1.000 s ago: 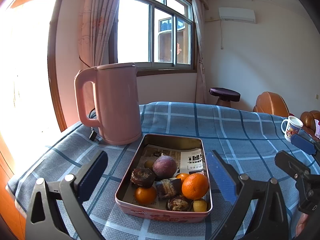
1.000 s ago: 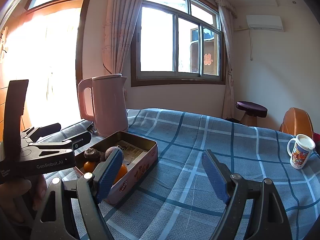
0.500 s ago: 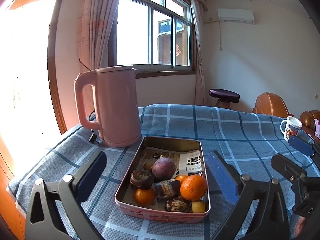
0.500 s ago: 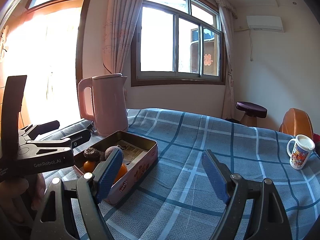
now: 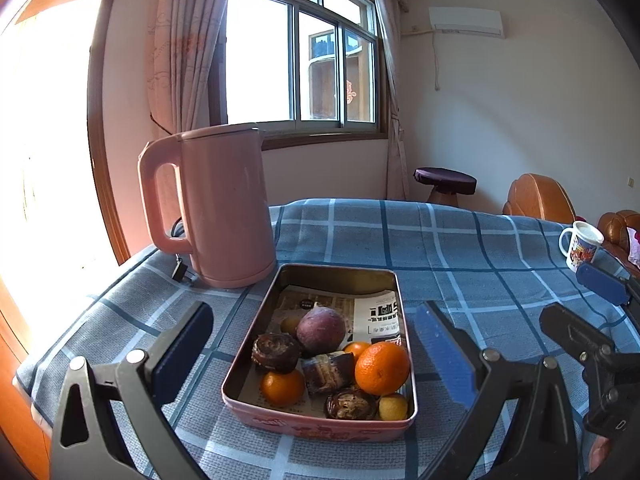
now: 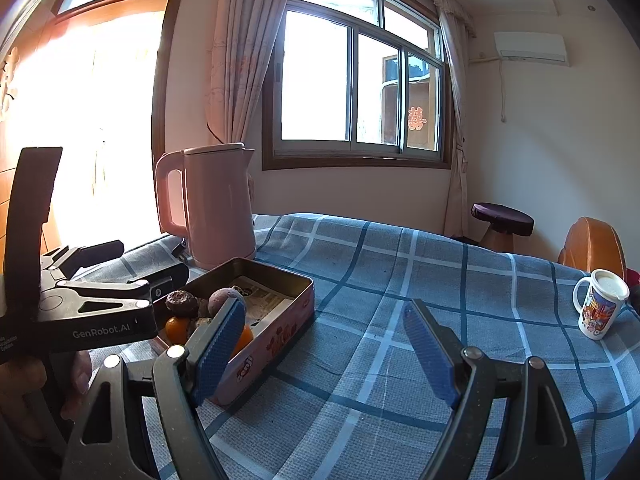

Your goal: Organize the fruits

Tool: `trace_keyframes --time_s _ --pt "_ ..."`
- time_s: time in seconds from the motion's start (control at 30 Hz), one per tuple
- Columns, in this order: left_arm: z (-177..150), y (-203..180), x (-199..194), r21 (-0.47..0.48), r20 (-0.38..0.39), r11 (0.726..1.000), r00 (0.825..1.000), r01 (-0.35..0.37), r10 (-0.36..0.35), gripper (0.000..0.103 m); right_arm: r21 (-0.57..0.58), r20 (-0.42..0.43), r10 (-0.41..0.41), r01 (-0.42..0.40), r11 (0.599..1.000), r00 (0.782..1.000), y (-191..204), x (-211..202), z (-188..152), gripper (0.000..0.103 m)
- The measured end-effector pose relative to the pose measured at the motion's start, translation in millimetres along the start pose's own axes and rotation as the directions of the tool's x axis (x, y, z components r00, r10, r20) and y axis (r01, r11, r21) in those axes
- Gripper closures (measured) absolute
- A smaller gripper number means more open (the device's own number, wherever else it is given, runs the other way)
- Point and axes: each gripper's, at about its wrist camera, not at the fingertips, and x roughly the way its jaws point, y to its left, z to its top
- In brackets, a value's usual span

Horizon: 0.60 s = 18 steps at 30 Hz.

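A pink metal tin [image 5: 320,426] [image 6: 280,326] lined with newspaper sits on the blue plaid tablecloth. It holds a big orange [image 5: 382,367], a smaller orange [image 5: 282,387], a purple round fruit [image 5: 321,330], several dark brown fruits [image 5: 276,352] and a small yellow one [image 5: 393,408]. My left gripper [image 5: 314,356] hovers over the near half of the tin, open, its pads on either side and apart from it. My right gripper [image 6: 324,344] is open over bare cloth to the right of the tin, with nothing between its fingers.
A pink electric kettle [image 5: 224,204] [image 6: 216,204] stands just behind the tin's left corner, its plug on the cloth. A printed white mug [image 6: 600,304] [image 5: 580,246] stands far right. A stool [image 6: 502,220] and wooden chairs [image 5: 536,198] lie beyond the table. The table's left edge is close.
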Motion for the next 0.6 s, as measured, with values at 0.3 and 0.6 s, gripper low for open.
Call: trace_keyframes --time_s 0.3,0.6 --pt "0.3 1.3 2.0 -0.004 -0.019 1.000 1.000 -0.007 0.007 0.000 -0.005 -0.002 -0.002 0.002 1.000 1.000 -0.1 0.1 -1.4 0.020" --pt "0.3 0.9 5.8 0.001 -0.033 1.000 0.999 -0.013 0.013 0.000 -0.017 -0.010 -0.003 0.003 1.000 1.000 1.8 2.1 -2.8 0.020"
